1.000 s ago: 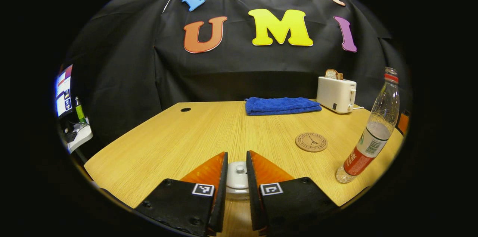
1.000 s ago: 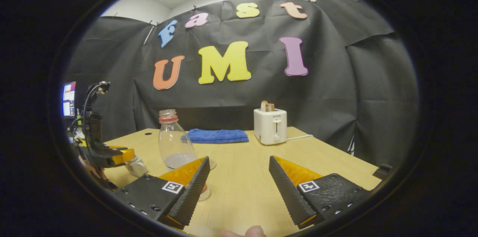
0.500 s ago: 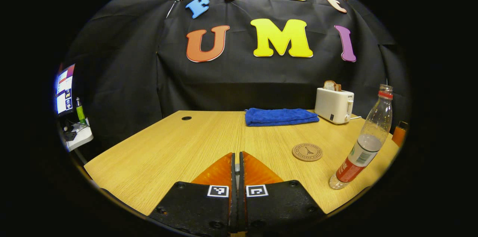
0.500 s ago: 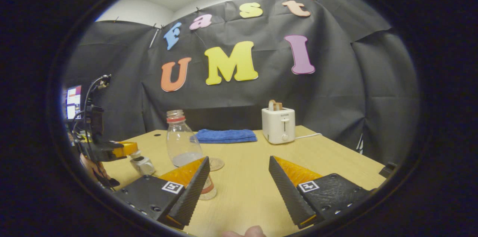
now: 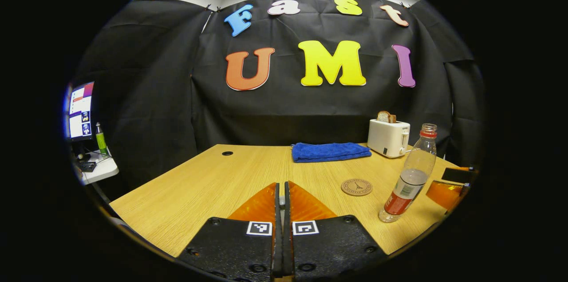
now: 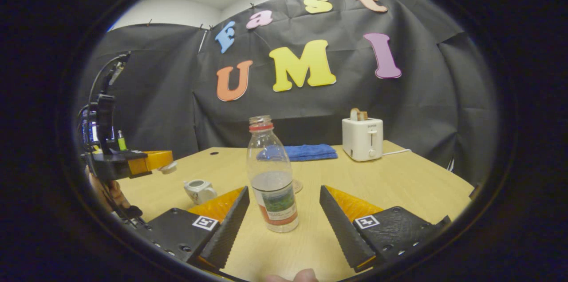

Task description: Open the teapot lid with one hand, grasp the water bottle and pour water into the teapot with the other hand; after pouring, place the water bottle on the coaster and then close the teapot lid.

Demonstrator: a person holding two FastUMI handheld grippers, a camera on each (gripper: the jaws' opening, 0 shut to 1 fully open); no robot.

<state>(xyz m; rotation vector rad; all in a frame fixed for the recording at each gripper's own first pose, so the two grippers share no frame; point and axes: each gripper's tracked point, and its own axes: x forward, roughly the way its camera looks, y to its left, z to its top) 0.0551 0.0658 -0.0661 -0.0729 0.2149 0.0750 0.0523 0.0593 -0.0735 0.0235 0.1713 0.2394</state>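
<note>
My left gripper [image 5: 281, 186] is shut on the teapot lid's knob [image 5: 282, 202], a sliver of which shows between its fingers. In the right gripper view the left gripper [image 6: 153, 160] holds the white lid [image 6: 169, 167] in the air, up and left of the open white teapot [image 6: 199, 190]. The clear water bottle [image 6: 271, 184], capless with a red neck ring and some water, stands upright on the table just ahead of my open right gripper [image 6: 284, 189], between its fingertips and untouched. The bottle [image 5: 409, 180] stands right of the round cork coaster [image 5: 356, 187].
A folded blue towel [image 5: 330, 152] and a white toaster [image 5: 388, 138] with bread sit at the back of the wooden table [image 5: 213, 184]. A side desk with a monitor [image 5: 80, 111] stands off to the left. A hand [image 6: 106, 193] holds the left gripper.
My left gripper shut on the lid's knob and lifted the lid off the teapot. My right gripper, still open, swung round until the bottle stood centred between its fingers.
</note>
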